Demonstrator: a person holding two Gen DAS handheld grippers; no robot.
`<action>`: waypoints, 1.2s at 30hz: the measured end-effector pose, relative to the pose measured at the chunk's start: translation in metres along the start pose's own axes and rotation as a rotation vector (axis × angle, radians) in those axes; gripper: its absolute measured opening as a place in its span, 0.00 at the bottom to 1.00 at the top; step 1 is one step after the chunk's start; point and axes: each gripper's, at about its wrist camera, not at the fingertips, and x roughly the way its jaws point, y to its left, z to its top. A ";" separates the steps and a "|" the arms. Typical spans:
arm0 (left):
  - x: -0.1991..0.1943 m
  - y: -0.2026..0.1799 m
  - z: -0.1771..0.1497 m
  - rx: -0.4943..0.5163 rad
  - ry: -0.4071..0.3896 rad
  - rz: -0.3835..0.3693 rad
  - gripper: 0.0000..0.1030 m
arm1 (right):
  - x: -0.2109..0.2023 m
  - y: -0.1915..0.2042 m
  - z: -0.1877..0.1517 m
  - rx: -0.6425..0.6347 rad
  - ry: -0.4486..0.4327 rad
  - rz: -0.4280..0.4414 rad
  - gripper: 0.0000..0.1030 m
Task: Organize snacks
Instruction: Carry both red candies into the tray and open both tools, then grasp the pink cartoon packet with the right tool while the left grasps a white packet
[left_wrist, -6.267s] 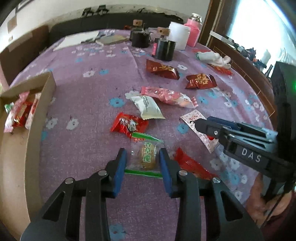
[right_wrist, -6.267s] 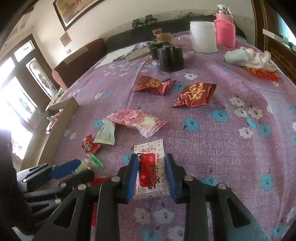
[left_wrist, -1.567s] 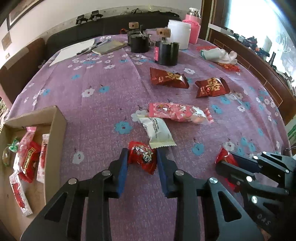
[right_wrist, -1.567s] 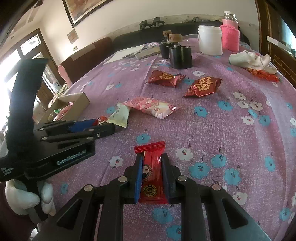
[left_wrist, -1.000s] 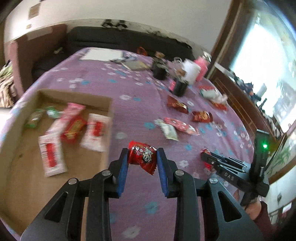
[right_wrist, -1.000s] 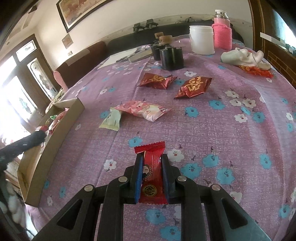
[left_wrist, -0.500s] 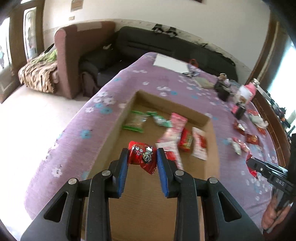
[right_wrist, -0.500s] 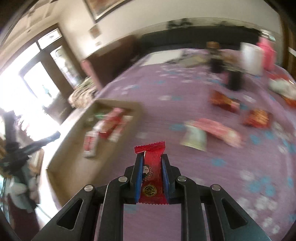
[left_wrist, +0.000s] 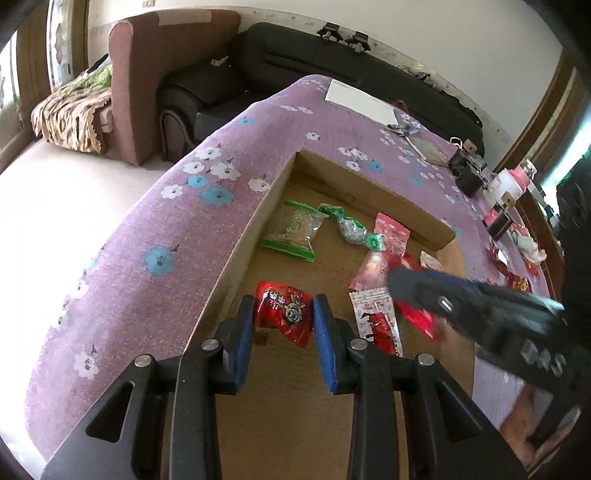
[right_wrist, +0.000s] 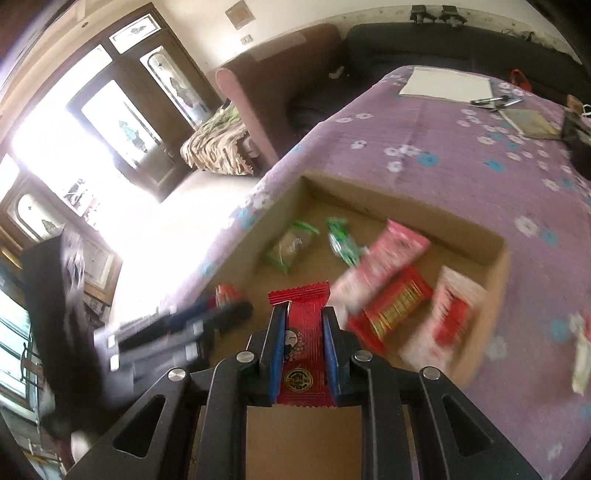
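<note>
Pinching one crumpled red cartoon-face snack packet (left_wrist: 282, 314), the left gripper (left_wrist: 283, 321) hangs over the shallow brown cardboard box (left_wrist: 373, 186); the right gripper (right_wrist: 300, 334) clamps one flat red wrapper (right_wrist: 300, 325). Six snacks lie inside, on a purple floral tablecloth (left_wrist: 155, 236).

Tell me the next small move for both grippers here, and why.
Probably open both and drop the snacks. The left gripper holds a red candy and the right gripper a red packet, both already over the cardboard box, above bare floor near the snacks lying there.
</note>
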 end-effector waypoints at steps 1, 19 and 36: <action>0.000 0.003 0.001 -0.015 0.005 -0.002 0.30 | 0.005 0.001 0.004 0.001 0.005 0.001 0.18; -0.051 -0.004 -0.026 -0.091 -0.052 -0.087 0.53 | -0.049 -0.026 -0.002 0.011 -0.119 -0.050 0.35; -0.061 -0.126 -0.085 0.033 -0.006 -0.191 0.63 | -0.189 -0.223 -0.112 0.322 -0.253 -0.332 0.50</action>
